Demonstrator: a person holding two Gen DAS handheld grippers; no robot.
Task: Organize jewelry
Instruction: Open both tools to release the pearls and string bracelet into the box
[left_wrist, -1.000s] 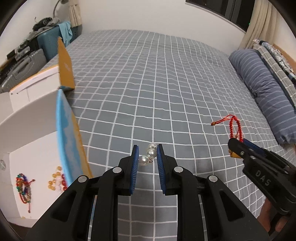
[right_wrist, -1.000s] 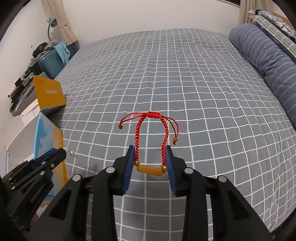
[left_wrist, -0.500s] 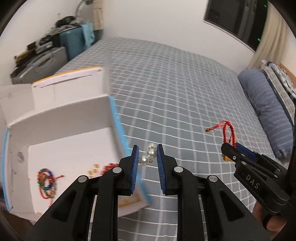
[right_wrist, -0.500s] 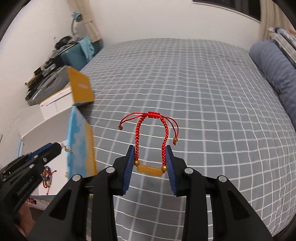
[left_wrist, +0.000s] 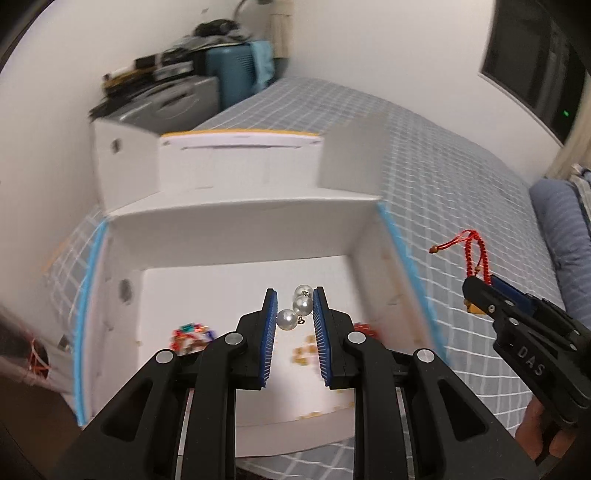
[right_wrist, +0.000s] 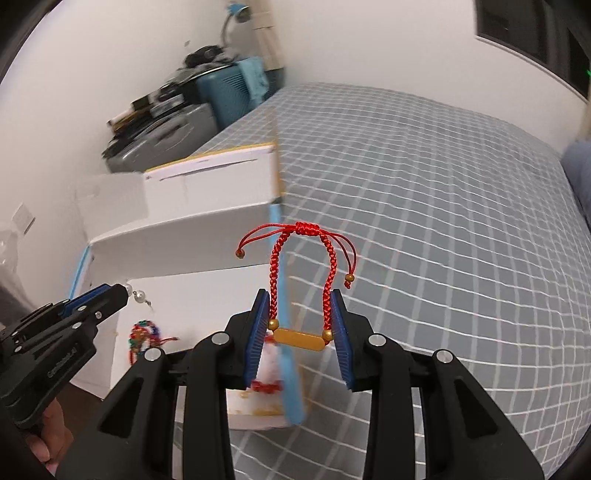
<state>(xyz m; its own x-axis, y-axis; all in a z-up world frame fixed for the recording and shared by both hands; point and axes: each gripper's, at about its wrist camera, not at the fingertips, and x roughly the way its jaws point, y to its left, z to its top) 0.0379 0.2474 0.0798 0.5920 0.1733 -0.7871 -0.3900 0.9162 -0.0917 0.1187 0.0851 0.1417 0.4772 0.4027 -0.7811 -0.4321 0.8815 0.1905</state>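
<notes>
Carrying step: my left gripper (left_wrist: 294, 314) pinches the pearl piece (left_wrist: 295, 312) over the white box (left_wrist: 240, 236), my right gripper (right_wrist: 300, 321) clamps the red bracelet (right_wrist: 301, 280) above its rim; next, release inside.

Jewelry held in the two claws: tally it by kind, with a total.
Pearl pieces: 1, the pearl cluster in the left claw
Red braided cord bracelets: 1, the red bracelet in the right claw
Total: 2
</notes>
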